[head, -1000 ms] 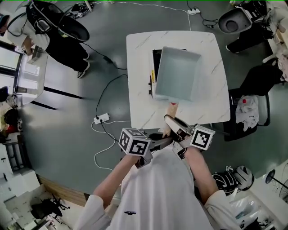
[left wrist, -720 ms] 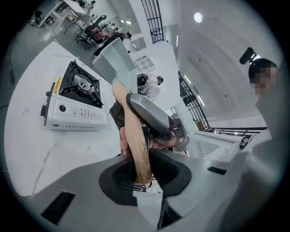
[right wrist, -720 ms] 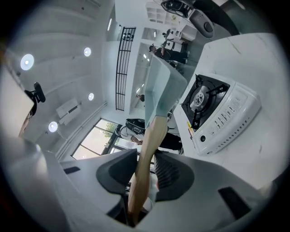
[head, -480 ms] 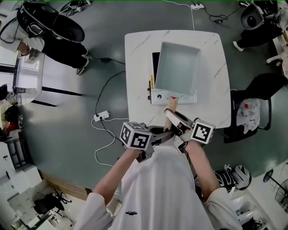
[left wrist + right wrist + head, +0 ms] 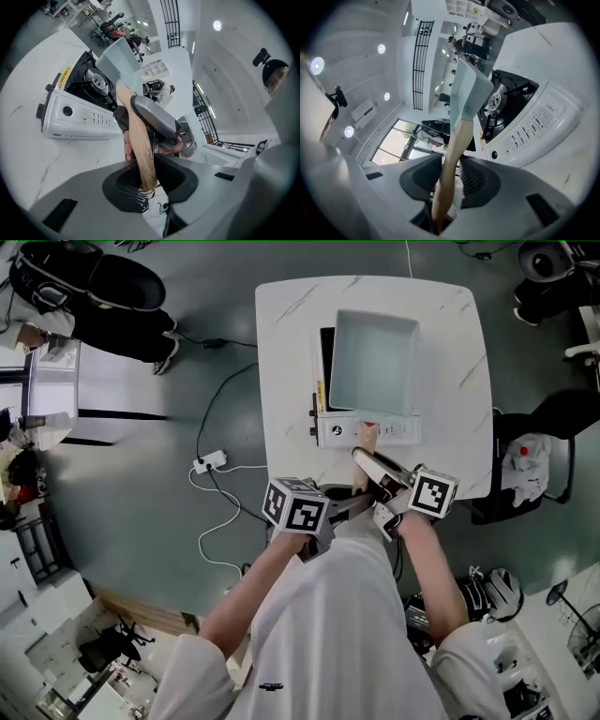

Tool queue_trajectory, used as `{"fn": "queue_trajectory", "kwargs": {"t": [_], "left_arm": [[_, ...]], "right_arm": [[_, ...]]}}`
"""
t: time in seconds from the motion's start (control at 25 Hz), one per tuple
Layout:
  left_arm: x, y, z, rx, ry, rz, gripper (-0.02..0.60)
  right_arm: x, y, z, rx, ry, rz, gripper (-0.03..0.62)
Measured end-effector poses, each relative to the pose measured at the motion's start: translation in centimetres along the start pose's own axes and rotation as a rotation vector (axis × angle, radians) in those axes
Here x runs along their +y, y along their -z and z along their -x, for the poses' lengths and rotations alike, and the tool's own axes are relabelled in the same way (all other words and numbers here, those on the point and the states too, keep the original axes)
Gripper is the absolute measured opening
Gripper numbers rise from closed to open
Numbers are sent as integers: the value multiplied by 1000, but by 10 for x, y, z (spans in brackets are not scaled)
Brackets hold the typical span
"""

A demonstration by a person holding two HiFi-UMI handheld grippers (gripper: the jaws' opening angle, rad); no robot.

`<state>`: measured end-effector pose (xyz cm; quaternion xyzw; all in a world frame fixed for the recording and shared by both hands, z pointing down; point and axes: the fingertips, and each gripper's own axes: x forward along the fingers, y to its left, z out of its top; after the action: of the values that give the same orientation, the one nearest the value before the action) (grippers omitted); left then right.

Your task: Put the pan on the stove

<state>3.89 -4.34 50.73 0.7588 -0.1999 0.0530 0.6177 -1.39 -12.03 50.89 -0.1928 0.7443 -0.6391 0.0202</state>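
Right now both of your grippers are on the pan's wooden handle (image 5: 362, 457). The left gripper (image 5: 146, 171) pinches the handle near its free end. The right gripper (image 5: 451, 176) has its jaws pressed onto the same handle, with the wood running down between them. The pan (image 5: 373, 362), square and pale, sits over the top of the stove (image 5: 367, 430) on the white table (image 5: 286, 381). In both gripper views it looks raised and tipped above the burner (image 5: 497, 101), so I judge it is not yet seated.

To do this step well, level the pan first by dropping its far edge until the base is parallel to the stove top. Then lower it straight down with both grips firm. The handle is long and the pan's weight sits far out, so a loose pinch would likely let it roll. Line the handle up with the middle of the control panel so that the base lands over the burner. Open the jaws only once the pan bears its own weight.

From the head view the pan covers the burner and its supports, so you cannot check the centring there. Neither gripper view shows the pan's underside clearly enough to tell whether any corner touches the stove. The handle's free end is sunk in the right gripper's throat, out of sight.
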Motion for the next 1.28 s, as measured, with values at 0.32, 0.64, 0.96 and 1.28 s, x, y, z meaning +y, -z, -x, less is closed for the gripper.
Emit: {"fn": "queue_trajectory", "kwargs": {"t": [0.32,0.64,0.96,1.28], "left_arm": [[32,-6,-19,-10,-15,57,74],[49,-7,-30,-19,-42,74,74],[60,-8,-35,-39,-34,103,75],[68,-7,-39,-41,-48,97,74]], "right_arm": [[-38,-5,-12,44,8,-15,126],[-57,-7,-16,73,-17,-24,127],[-74,-6,-21,90,-25,-32,127],[-75,-7,-24,82,-35,-63,129]]}}
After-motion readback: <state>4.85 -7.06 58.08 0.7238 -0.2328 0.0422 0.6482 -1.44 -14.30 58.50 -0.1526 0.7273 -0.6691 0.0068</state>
